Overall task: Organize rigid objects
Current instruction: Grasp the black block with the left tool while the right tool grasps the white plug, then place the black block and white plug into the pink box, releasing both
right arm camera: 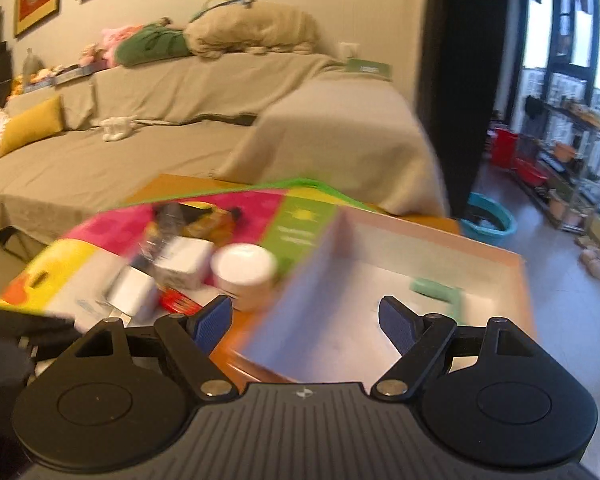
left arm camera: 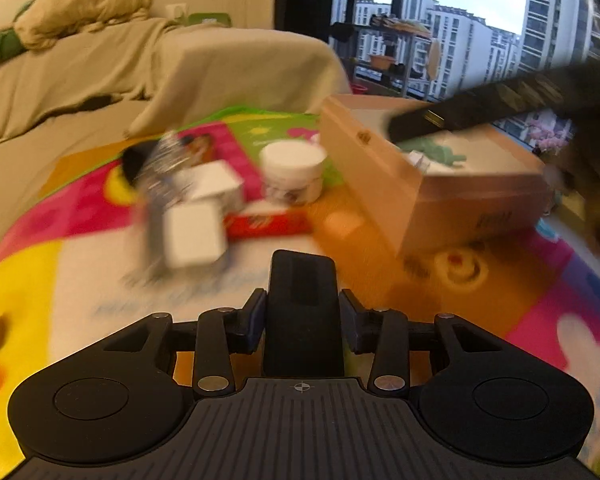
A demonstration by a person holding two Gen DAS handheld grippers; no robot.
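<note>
My left gripper is shut on a black rectangular object, held above the colourful play mat. Ahead on the mat lie white boxes, a white jar, a red flat pack and a silvery item with a black end. A cardboard box stands to the right, with a green item inside. My right gripper is open and empty, hovering over the near edge of the cardboard box, where the green item also shows. Both views are motion-blurred.
A sofa under a beige cover runs behind the mat. A teal basin sits on the floor at the right, near shelves by the window. A dark long shape crosses above the box in the left wrist view.
</note>
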